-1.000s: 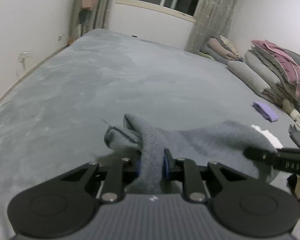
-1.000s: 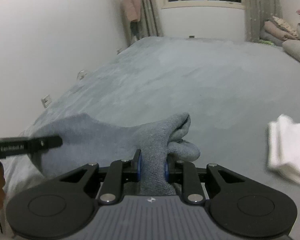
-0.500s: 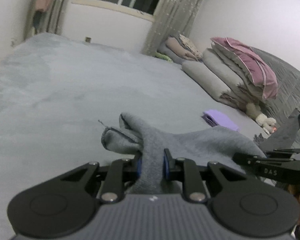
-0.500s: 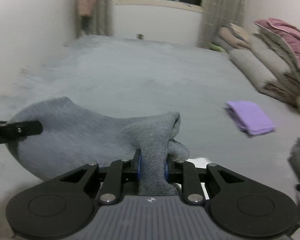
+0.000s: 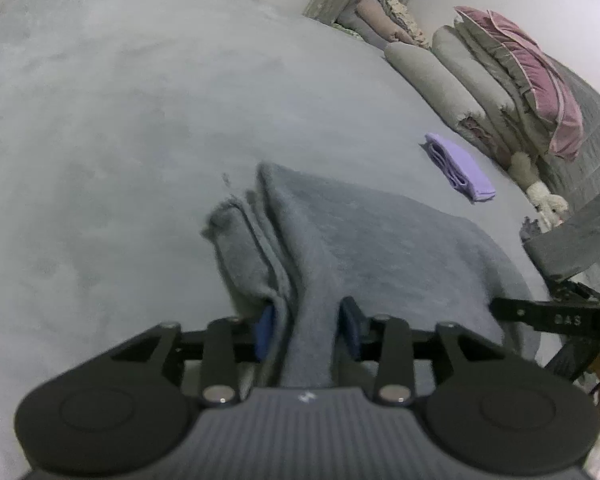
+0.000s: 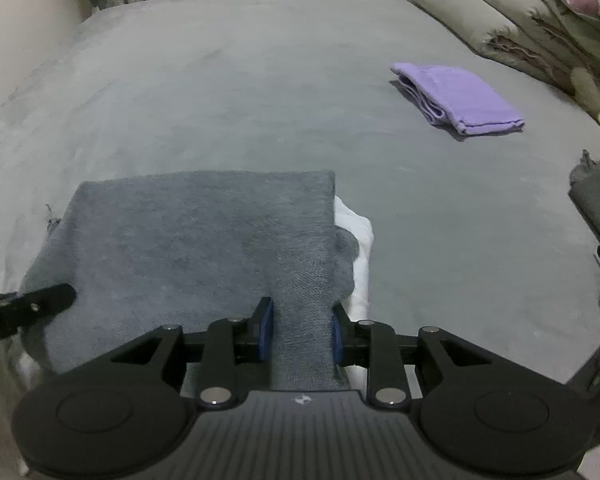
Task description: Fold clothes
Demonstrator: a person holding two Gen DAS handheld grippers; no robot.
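Note:
A folded grey cloth lies on the grey bed cover. In the right wrist view the grey cloth rests flat on top of a folded white cloth. My left gripper is at the cloth's left edge; its jaws are opening, and the fold lies loose between the blue pads. At the right edge, my right gripper is opening as well, with a bunch of the cloth still filling the gap between its pads. Each gripper's black finger shows at the other view's edge.
A folded purple cloth lies further out on the bed. Rolled grey and pink bedding is stacked along the right side, with a small plush toy at its foot. A dark grey garment lies at the right edge.
Both grippers swung right and tipped downward with the cloth, which went from hanging bunched to lying flat over the white cloth. The left jaws have widened clearly, the right ones slightly.

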